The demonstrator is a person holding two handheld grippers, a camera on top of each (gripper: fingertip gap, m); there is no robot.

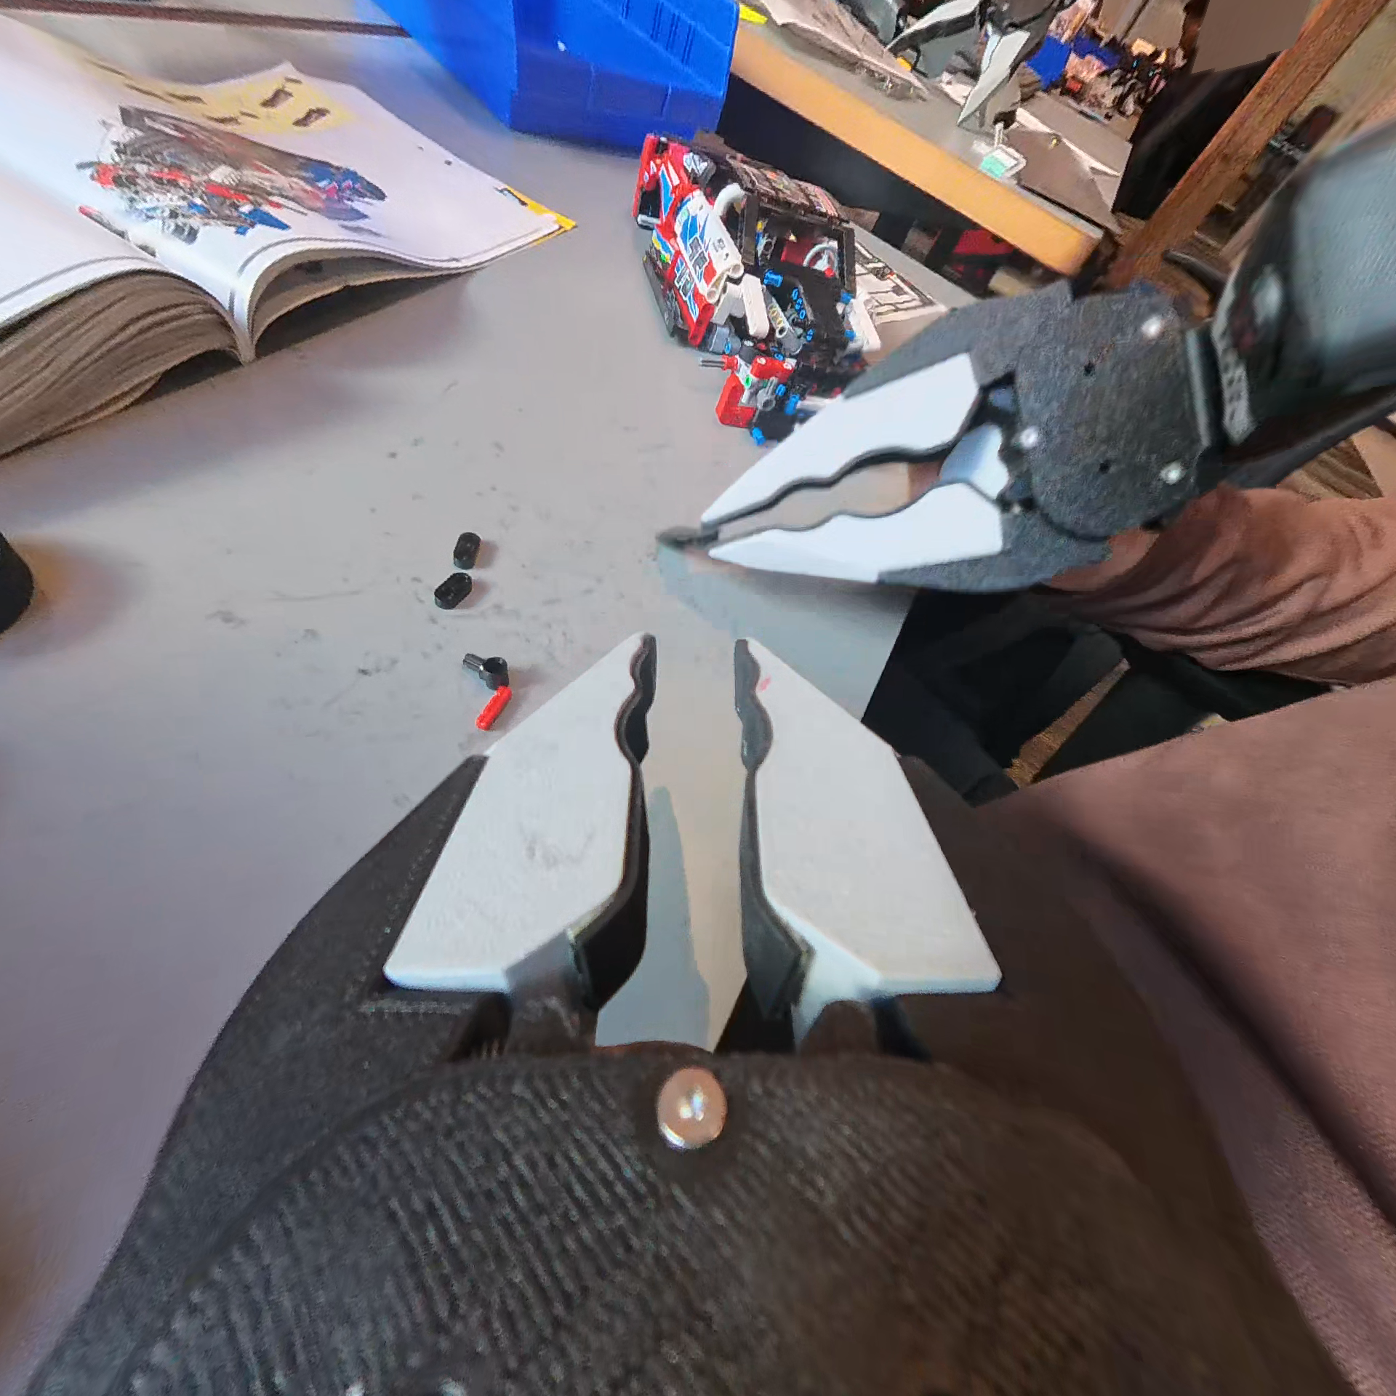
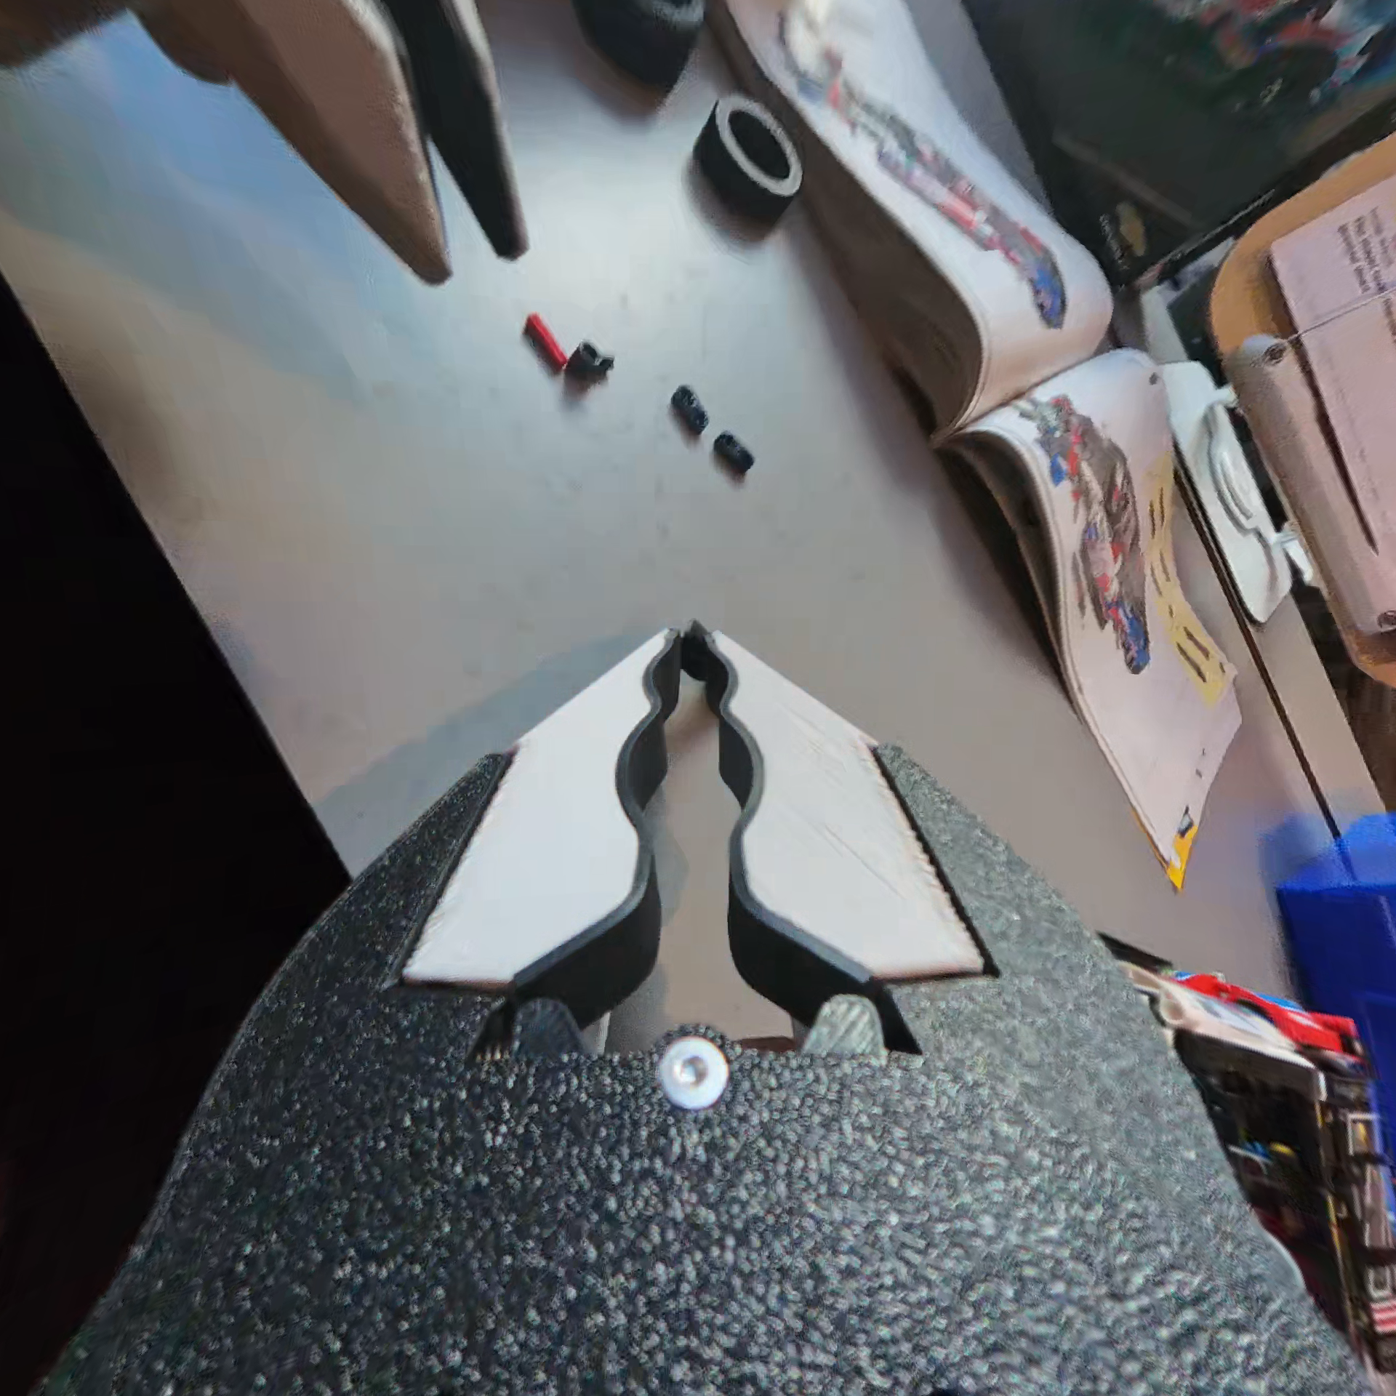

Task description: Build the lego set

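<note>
My left gripper point(image 1: 695, 648) is open and empty, low over the grey table point(image 1: 302, 491) near its front edge. It also shows at the top left of the right wrist view point(image 2: 472, 260). My right gripper point(image 2: 689, 633) is shut on a small black piece point(image 2: 691, 654) just above the table. In the left wrist view the right gripper point(image 1: 699, 538) comes in from the right, a little beyond my left fingertips. Loose on the table lie two black bushes point(image 1: 461, 570), a black connector point(image 1: 487, 668) and a red pin point(image 1: 493, 708). The part-built red, white and black model point(image 1: 755, 279) stands farther back.
An open instruction book point(image 1: 189, 204) lies at the back left, a blue bin point(image 1: 589, 68) behind it. A black tyre point(image 2: 748, 159) sits beside the book, another point(image 2: 642, 30) beyond it. A brown sleeve point(image 1: 1246, 582) is behind the right gripper. The table edge point(image 1: 884, 680) drops off to my right. About 9 centimetres separates my left fingertips from my right. The red pin point(image 1: 493, 708) lies around 6 centimetres away from my left fingertips. The right camera catches it too, in the right wrist view point(image 2: 545, 342).
</note>
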